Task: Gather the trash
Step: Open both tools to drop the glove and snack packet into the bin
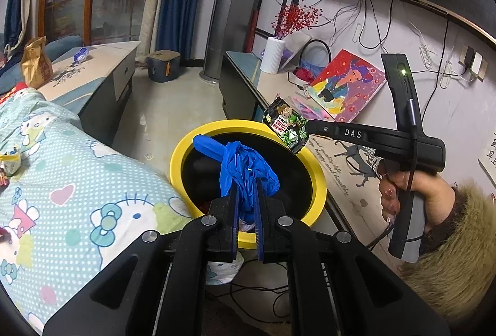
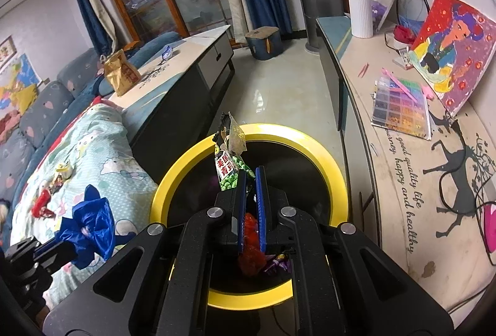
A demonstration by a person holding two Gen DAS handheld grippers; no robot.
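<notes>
Two hand-held grippers over yellow-rimmed bin [image 1: 178, 150], left hand-held gripper [image 1: 246, 185] clamping blue glove [image 1: 245, 168], right hand-held gripper [image 2: 250, 177] clamping snack wrapper [image 2: 229, 168]

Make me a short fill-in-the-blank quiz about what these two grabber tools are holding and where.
1. The left gripper is shut on a crumpled glove coloured ____.
2. The right gripper pinches a snack wrapper printed with green ____.
3. Both items hang above a bin whose rim is ____.
4. More wrappers lie on the patterned ____.

Missing words: blue; peas; yellow; blanket
</notes>
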